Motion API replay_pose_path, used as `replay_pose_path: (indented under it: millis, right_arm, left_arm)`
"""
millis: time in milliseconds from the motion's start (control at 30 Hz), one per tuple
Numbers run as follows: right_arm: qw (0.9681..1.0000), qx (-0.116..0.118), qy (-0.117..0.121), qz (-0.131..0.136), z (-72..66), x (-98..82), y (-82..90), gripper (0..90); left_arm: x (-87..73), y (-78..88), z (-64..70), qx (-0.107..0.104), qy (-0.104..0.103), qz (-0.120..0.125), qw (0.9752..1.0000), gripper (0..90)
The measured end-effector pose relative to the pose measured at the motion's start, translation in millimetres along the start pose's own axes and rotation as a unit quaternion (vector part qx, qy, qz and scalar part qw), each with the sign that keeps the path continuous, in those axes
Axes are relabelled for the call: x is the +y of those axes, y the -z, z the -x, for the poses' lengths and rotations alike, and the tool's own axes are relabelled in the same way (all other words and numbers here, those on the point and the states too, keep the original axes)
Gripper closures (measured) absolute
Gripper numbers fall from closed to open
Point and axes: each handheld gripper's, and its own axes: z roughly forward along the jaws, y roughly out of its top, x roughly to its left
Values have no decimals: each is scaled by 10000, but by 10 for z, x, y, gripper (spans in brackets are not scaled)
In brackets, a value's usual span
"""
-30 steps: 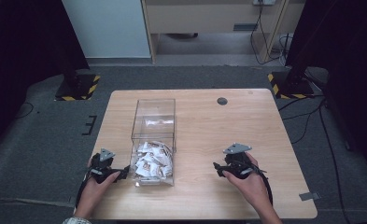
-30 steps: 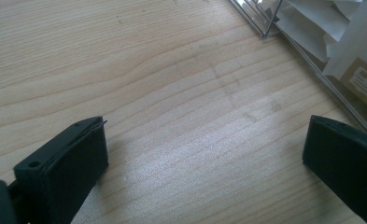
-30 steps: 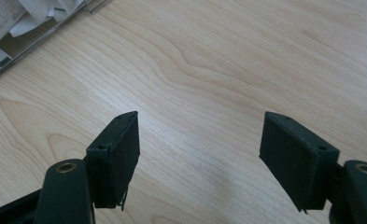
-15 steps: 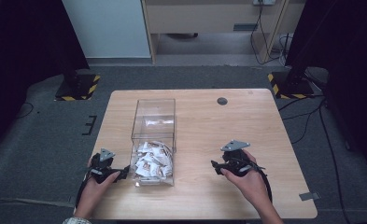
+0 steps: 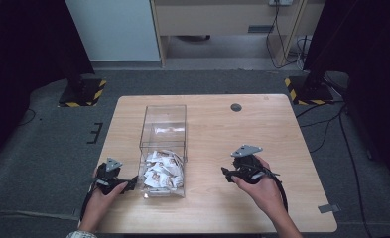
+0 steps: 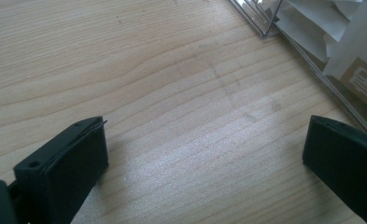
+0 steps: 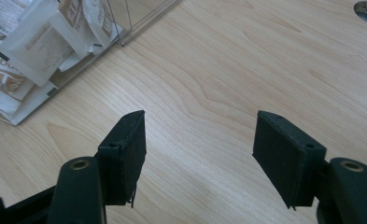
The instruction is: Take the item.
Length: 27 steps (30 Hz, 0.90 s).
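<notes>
A clear plastic box (image 5: pixel 162 129) stands on the wooden table (image 5: pixel 262 129), and several white and brown paper sachets (image 5: pixel 161 169) are heaped in its near end. My left gripper (image 5: pixel 131 184) rests just left of the box's near corner, jaws wide open over bare wood (image 6: pixel 204 140). My right gripper (image 5: pixel 226 173) hovers right of the box, pointing toward it. Its jaws have just been closing a little, and they stand open with nothing between them (image 7: pixel 200 144). The sachets (image 7: pixel 36 42) and the box wall (image 7: pixel 139 18) lie ahead of it to the left.
A round grey cable hole (image 5: pixel 236 107) sits near the table's far edge. Dark floor, yellow and black striped stand feet (image 5: pixel 83 94) and cables surround the table. Bare wood stretches right of the box.
My right gripper has risen slightly and edged toward the box. The left gripper and the box have stayed where they were.
</notes>
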Motion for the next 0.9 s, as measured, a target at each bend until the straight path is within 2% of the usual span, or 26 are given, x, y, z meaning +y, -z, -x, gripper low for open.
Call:
replay_pose_path:
  millis: [500, 900]
  right_arm:
    - [9997, 99, 190, 72, -101, 175, 51, 411]
    - [9995, 173, 191, 179, -191, 344, 91, 412]
  left_arm:
    - [0, 0, 0, 0, 0, 0, 10000, 0]
    - [0, 1, -1, -1, -8, -5, 10000, 0]
